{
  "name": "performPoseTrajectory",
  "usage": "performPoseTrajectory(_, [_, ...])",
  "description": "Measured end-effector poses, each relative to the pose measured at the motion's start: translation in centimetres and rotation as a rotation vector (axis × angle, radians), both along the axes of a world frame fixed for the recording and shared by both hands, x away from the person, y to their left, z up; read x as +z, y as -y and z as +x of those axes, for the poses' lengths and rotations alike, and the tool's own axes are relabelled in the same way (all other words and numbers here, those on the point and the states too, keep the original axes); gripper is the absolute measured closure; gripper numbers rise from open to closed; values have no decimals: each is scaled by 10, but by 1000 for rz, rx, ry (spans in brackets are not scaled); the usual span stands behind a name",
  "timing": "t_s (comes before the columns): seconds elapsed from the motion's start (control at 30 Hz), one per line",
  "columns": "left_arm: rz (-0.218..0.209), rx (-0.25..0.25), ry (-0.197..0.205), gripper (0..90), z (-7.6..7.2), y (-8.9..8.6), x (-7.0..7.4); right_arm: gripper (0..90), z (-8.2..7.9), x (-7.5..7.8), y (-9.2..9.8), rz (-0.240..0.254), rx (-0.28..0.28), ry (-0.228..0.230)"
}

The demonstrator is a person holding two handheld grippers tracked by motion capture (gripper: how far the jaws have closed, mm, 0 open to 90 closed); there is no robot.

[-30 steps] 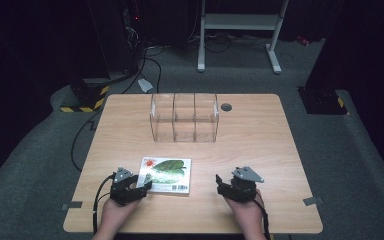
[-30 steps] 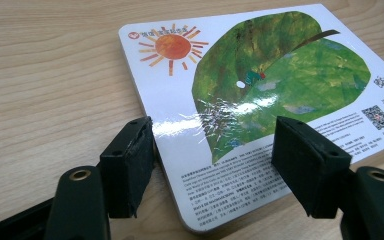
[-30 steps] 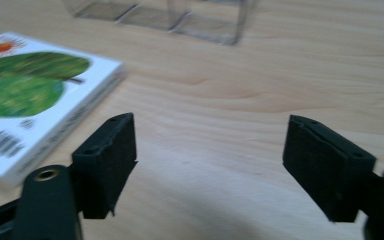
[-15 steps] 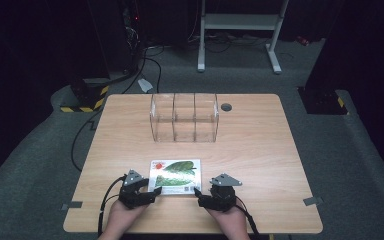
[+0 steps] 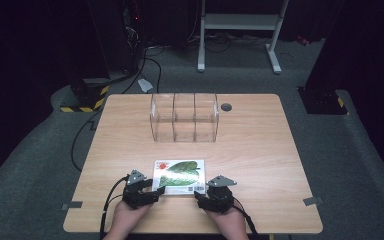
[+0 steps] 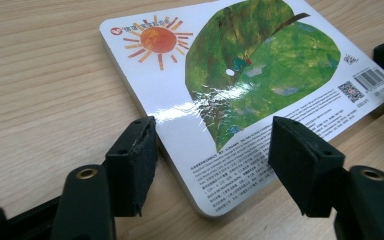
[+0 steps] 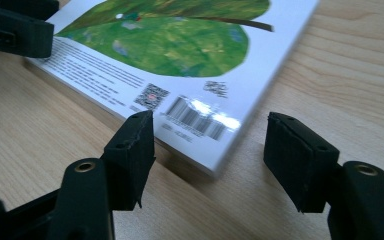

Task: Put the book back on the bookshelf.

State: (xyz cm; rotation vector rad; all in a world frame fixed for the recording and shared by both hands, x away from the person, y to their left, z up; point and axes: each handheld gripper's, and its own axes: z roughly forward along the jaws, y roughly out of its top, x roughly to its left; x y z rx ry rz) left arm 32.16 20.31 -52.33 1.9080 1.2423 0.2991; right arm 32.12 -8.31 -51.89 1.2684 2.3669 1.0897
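A picture book (image 5: 179,176) with a green leaf and a red sun on its cover lies flat on the wooden tabletop (image 5: 260,150), near the person's edge and well apart from the clear three-compartment container (image 5: 184,117) standing farther back. The left hand-held gripper (image 5: 156,192) sits at the book's near left corner; in the left gripper view (image 6: 210,150) its jaws have just been closing and straddle that corner, one pad at the book's edge, the other over the cover, not yet pressing it. The right hand-held gripper (image 5: 198,196) sits at the near right corner; its jaws (image 7: 207,145) have also just been closing, part open, the barcode corner between them, unpinched.
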Motion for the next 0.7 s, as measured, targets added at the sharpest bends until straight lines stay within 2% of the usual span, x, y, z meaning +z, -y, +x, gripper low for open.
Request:
performPoseTrajectory(0.1, [16,1,10,375,1,4,0,387,0,-1,-2,-4,-4,4])
performPoseTrajectory(0.2, [4,3,4,386,1,3,0,396,1,-1,-2,-8,-7,6])
performPoseTrajectory(0.23, [-9,-6,4,417,1,3,0,415,2,-1,-1,-22,-16,29])
performPoseTrajectory(0.3, [-12,-1,5,418,1,3,0,419,3,-1,0,-21,-26,30])
performPoseTrajectory(0.43, [-22,39,18,423,3,4,2,399,5,-1,1,-11,-30,18])
performPoseTrajectory(0.63, [-13,61,27,440,6,8,1,343,3,-1,-1,8,-23,9])
performPoseTrajectory(0.7, [-24,70,33,447,6,7,2,329,2,-1,-2,7,-21,14])
